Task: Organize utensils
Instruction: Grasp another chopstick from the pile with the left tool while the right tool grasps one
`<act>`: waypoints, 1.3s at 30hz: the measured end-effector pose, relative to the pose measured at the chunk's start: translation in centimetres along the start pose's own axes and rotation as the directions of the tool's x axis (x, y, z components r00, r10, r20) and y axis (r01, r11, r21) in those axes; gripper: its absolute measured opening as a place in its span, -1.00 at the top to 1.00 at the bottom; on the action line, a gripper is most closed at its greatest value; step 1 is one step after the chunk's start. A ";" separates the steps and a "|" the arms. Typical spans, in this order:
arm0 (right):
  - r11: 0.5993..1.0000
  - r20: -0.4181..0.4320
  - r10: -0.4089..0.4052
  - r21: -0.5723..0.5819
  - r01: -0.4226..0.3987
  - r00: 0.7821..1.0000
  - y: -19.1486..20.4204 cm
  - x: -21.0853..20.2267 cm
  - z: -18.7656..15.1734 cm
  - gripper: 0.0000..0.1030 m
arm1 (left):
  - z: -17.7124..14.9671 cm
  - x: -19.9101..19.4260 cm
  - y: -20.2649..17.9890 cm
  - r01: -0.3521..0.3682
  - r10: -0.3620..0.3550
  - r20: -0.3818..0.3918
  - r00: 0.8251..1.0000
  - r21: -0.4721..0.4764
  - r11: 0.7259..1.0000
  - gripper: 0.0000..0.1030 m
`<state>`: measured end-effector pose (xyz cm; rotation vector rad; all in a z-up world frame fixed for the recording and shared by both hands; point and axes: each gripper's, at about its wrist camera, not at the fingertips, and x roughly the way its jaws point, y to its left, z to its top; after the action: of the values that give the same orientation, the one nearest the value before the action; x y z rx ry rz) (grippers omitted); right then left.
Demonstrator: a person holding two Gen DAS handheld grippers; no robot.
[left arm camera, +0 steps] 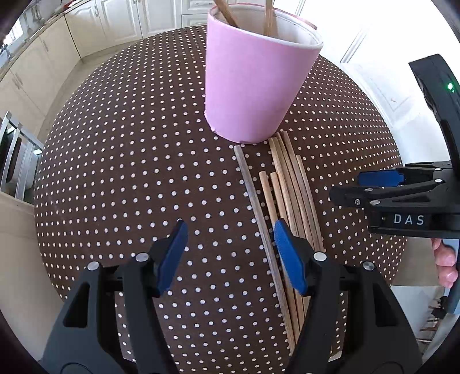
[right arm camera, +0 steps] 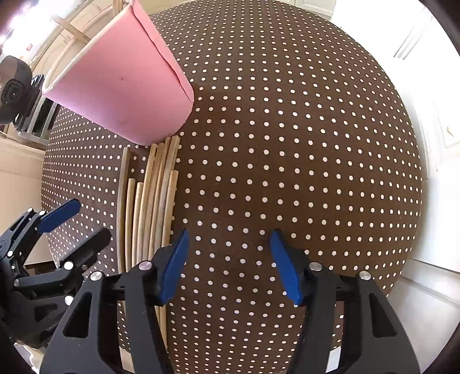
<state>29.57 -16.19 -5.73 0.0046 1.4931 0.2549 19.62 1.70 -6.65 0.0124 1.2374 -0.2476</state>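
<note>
A pink cup (left arm camera: 253, 86) (right arm camera: 120, 86) stands on the brown dotted tablecloth (left arm camera: 129, 172) (right arm camera: 287, 143), with wooden chopsticks (left arm camera: 268, 17) sticking out of it. Several loose chopsticks (left arm camera: 290, 195) (right arm camera: 155, 195) lie side by side in front of the cup. A darker one (left arm camera: 250, 184) (right arm camera: 122, 195) lies apart at their left. My left gripper (left arm camera: 230, 230) (right arm camera: 83, 224) is open above the cloth; the dark chopstick runs between its jaws, close to the right pad (left arm camera: 287, 253), with no pad pressing it. My right gripper (right arm camera: 230, 234) (left arm camera: 350, 188) is open over bare cloth, right of the bundle.
The table is round and its edge curves close around the work area. Cream kitchen cabinets (left arm camera: 86, 28) stand beyond it, a metal chair frame (left arm camera: 14, 155) at the left, and a white door (left arm camera: 373, 72) at the right. A person's fingers (left arm camera: 445, 259) hold the right gripper.
</note>
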 end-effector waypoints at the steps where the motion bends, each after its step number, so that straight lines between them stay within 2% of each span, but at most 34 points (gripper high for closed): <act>1: 1.000 -0.003 0.002 0.001 -0.002 1.000 0.2 0.2 0.7 -0.03 | 0.1 0.2 -0.1 -0.007 0.007 0.003 1.000 0.000 1.000 -0.21; 7: 1.000 -0.010 -0.009 -0.013 0.009 1.000 0.4 0.4 1.0 0.00 | 1.8 2.4 -0.1 -0.030 0.028 -0.055 0.998 -0.040 0.999 -0.20; 15: 1.000 0.002 -0.002 -0.022 0.002 1.000 0.9 0.4 0.8 0.00 | 2.7 4.3 -0.6 -0.050 0.046 -0.072 0.996 -0.057 0.997 -0.09; 17: 1.000 0.012 -0.011 -0.029 0.011 1.000 1.6 0.5 0.7 0.01 | 2.8 4.7 -1.1 -0.092 0.087 -0.080 0.993 -0.055 0.994 0.11; 18: 0.999 0.015 -0.014 -0.030 0.014 1.000 1.7 0.6 0.7 0.01 | 2.7 5.7 -1.7 -0.106 0.101 -0.079 0.992 -0.059 0.993 0.13; 21: 1.000 0.026 -0.009 -0.026 0.010 1.000 2.3 0.8 0.4 0.02 | 2.9 6.4 -2.2 -0.115 0.111 -0.076 0.991 -0.063 0.991 0.31; 25: 0.999 0.041 -0.022 -0.038 0.023 0.999 3.8 1.0 -0.2 0.06 | 2.7 6.4 -2.3 -0.104 0.101 -0.061 0.993 -0.053 0.993 0.75; 34: 0.994 0.098 -0.078 -0.067 0.085 0.992 6.7 1.4 -1.7 0.13 | 0.7 6.0 -2.2 -0.078 0.078 -0.001 0.997 0.036 0.996 0.87; 39: 0.990 0.135 -0.097 -0.093 0.110 0.986 8.4 1.2 -2.9 0.35 | -0.1 4.7 -2.0 -0.027 0.027 -0.006 1.000 -0.013 1.000 0.87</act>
<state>25.35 -8.23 -5.77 -0.1339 1.3454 0.2407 20.58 -1.10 -10.81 0.0189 1.2435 -0.2159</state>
